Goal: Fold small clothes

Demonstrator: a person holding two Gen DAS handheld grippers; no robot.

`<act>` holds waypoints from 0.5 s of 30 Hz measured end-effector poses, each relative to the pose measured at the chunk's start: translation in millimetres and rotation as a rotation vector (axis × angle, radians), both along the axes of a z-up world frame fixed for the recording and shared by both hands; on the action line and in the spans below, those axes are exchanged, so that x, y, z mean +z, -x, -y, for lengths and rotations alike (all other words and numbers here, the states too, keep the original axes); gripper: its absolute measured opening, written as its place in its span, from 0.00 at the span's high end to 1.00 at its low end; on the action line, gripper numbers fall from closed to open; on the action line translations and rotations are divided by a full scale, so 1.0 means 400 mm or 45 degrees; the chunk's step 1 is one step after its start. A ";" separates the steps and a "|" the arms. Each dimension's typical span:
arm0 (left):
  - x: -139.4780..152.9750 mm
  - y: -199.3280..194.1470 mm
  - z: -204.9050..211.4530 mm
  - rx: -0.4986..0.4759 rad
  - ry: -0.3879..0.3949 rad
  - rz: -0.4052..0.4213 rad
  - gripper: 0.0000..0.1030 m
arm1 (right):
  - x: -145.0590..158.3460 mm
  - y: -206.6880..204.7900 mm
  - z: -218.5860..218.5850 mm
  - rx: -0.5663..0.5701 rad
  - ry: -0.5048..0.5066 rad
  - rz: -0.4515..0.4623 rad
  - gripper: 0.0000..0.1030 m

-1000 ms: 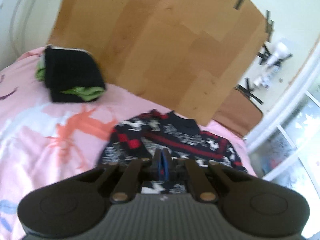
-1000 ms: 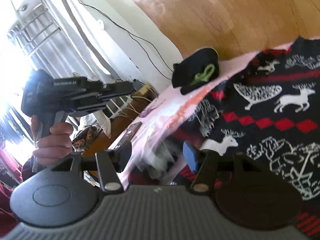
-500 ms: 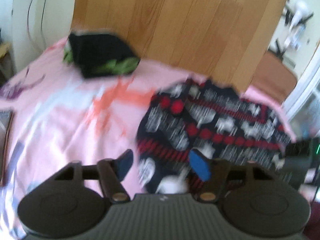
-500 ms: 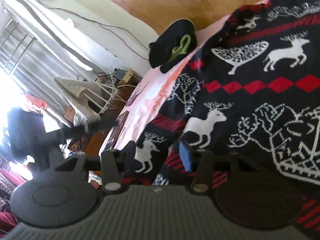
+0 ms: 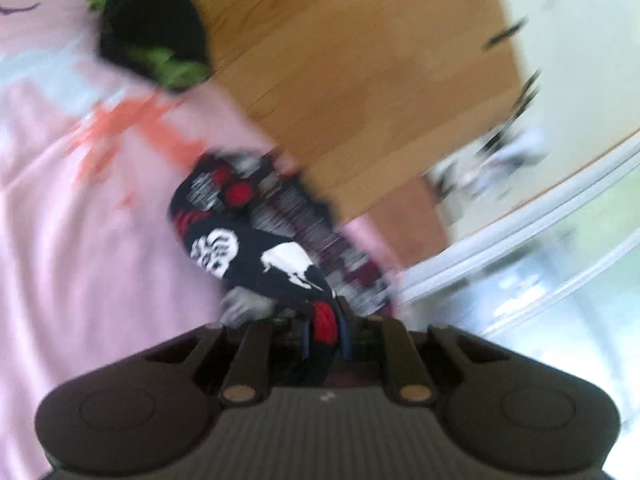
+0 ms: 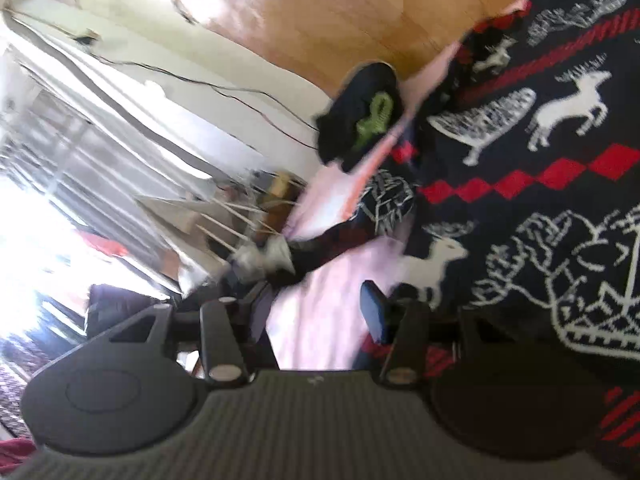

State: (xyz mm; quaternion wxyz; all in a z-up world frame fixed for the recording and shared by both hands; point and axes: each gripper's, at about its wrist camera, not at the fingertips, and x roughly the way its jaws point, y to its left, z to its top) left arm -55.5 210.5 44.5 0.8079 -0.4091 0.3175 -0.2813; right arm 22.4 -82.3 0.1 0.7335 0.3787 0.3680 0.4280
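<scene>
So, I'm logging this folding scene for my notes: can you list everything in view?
Sweater: one, dark with red diamonds and white reindeer, spread on the bed, its cuff pinched.
Folded garment: one, black with green, at the bed's far side by the headboard.
Bedsheet: one, pink with orange print.
Headboard: one, wooden, behind the bed.
Left gripper: closing on the sweater's red cuff.
Right gripper: open, over the sheet at the sweater's edge.

- Wooden headboard ahead of the tool
- Pale wall beside it
- Bright window, glaring daylight
- Pink printed bedsheet below
</scene>
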 end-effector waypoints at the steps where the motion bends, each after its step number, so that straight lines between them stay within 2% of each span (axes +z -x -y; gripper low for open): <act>1: 0.010 -0.001 -0.003 -0.004 0.037 0.026 0.88 | 0.005 0.004 0.006 0.008 -0.039 0.003 0.48; 3: 0.021 -0.006 0.021 -0.019 0.077 0.039 0.88 | 0.010 0.004 0.010 0.028 -0.107 -0.011 0.44; 7: 0.010 -0.014 0.081 -0.050 0.014 0.009 0.88 | 0.015 -0.010 0.007 0.064 -0.253 -0.059 0.40; 9: -0.007 -0.017 0.093 -0.091 0.024 -0.021 0.88 | 0.013 -0.019 0.013 0.057 -0.326 -0.087 0.41; 10: -0.013 -0.019 0.105 -0.109 0.026 -0.034 0.88 | 0.015 -0.023 0.016 0.057 -0.337 -0.096 0.46; 11: -0.018 -0.023 0.119 -0.124 0.018 -0.039 0.88 | 0.016 -0.027 0.017 0.065 -0.349 -0.100 0.66; 12: -0.023 -0.025 0.130 -0.144 0.006 -0.035 0.88 | 0.021 -0.028 0.018 0.058 -0.342 -0.090 0.80; 13: -0.022 -0.027 0.141 -0.162 -0.011 -0.032 0.87 | 0.031 -0.023 0.031 0.036 -0.302 -0.068 0.88; 14: -0.020 -0.032 0.155 -0.172 -0.042 -0.033 0.87 | 0.044 -0.024 0.040 0.015 -0.256 -0.045 0.89; 15: -0.015 -0.036 0.164 -0.175 -0.071 -0.027 0.82 | 0.066 -0.027 0.057 -0.009 -0.199 -0.009 0.89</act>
